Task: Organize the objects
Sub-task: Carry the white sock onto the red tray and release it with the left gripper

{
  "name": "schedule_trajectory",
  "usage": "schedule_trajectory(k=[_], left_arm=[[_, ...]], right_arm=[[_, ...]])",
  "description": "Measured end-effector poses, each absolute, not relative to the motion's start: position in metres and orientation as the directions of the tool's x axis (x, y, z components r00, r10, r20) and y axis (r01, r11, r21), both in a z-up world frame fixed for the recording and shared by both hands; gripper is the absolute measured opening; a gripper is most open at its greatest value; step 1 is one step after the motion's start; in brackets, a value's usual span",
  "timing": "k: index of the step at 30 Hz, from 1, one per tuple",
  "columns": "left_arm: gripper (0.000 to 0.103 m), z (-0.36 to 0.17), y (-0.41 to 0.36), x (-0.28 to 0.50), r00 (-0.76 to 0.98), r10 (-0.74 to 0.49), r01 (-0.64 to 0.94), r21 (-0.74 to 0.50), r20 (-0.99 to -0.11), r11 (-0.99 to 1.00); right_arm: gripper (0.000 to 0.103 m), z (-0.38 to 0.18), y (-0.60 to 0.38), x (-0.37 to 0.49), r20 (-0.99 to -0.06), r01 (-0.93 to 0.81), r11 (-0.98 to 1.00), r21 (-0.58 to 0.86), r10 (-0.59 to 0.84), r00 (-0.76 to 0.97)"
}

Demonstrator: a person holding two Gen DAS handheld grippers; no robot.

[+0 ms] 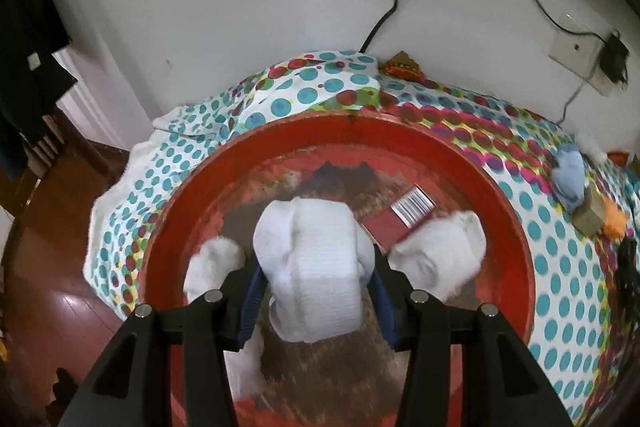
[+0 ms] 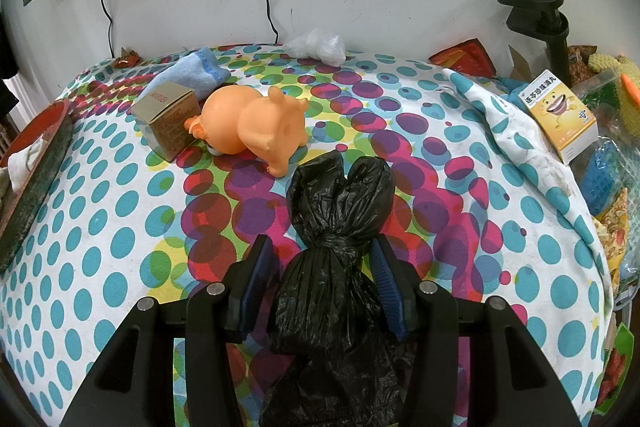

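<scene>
White sock [image 1: 310, 267] between left claw [image 1: 316, 301] fingers

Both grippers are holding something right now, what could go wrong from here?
1. The left hand-held gripper holds the rolled white sock over the round red tray; released there, it may land on the dark red barcode box and roll.
2. The right hand-held gripper pinches the knotted black plastic bag at its neck; the slick film might slip or tear.
</scene>
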State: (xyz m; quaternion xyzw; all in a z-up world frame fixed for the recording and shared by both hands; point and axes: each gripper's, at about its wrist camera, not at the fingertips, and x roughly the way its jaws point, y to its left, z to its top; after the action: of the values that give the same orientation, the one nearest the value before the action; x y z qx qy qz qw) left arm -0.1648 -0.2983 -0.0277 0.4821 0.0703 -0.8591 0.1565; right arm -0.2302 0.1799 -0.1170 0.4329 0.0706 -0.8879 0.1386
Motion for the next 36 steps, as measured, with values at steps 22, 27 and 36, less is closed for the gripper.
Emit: schedule_trajectory(k=[22, 27, 36], left_arm=[[0.049, -0.081, -0.364, -0.218, -0.352, -0.224, 0.454, 0.043, -0.909, -0.890], [0.051, -0.082, -0.370, -0.216, -0.349, -0.211, 0.473, 0.023, -0.913, -0.881], [0.062, -0.075, -0.370, -0.209, -0.371, -0.195, 0.470, -0.003, -0.908, -0.883]], right_arm=[[0.051, -0.117, 0.180, -0.230, -0.788, 0.306, -0.952, -0.002, -0.187, -0.586], [0.053, -0.117, 0.178, -0.229, -0.789, 0.311, -0.950, -0.004, -0.189, -0.585], [0.054, -0.117, 0.176, -0.228, -0.789, 0.311, -0.950, -0.007, -0.186, -0.586]])
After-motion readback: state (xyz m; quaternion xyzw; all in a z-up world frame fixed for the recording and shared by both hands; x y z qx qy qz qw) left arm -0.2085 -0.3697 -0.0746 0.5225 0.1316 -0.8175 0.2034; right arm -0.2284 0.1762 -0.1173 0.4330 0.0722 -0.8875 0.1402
